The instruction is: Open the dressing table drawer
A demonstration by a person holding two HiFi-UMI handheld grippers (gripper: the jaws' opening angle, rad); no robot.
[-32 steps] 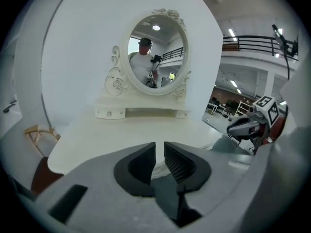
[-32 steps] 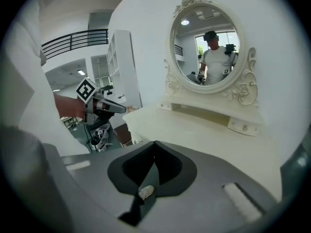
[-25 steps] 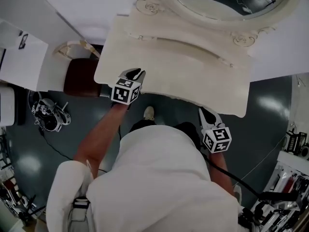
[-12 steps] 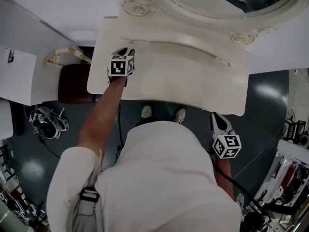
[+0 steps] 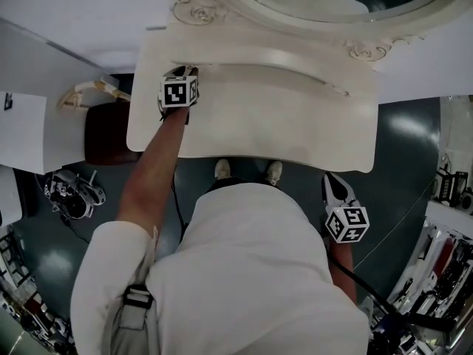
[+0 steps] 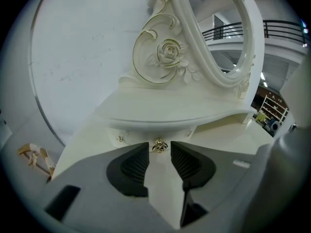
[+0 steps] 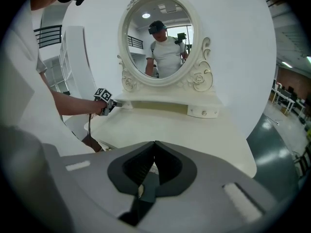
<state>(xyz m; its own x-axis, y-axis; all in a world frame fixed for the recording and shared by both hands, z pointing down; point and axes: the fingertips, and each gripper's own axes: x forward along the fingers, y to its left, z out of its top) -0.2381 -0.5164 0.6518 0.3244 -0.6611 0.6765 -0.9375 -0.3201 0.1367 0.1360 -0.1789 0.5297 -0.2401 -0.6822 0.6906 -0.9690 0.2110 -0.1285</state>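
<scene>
Overhead, the cream dressing table (image 5: 295,128) stands against a white wall, its oval mirror (image 5: 310,6) at the back and a raised shelf (image 5: 295,69) along the rear of the top. The left gripper (image 5: 186,72) reaches across the top to the shelf's left end. In the left gripper view its 2 jaws stand apart, having just been opening, and the gold knob (image 6: 159,146) of the small drawer (image 6: 141,134) under the shelf sits in the gap at their tips. Neither ribbed pad (image 6: 135,165) presses on the knob. The drawer front lies tucked beneath the shelf's edge.

The right gripper (image 5: 332,182) hangs off the table's front right corner, above the dark floor (image 5: 406,146). Its 2 jaws are closed together with nothing between them, as the right gripper view shows (image 7: 154,152). A brown-seated chair (image 5: 107,132) stands just beside the table's left end.
</scene>
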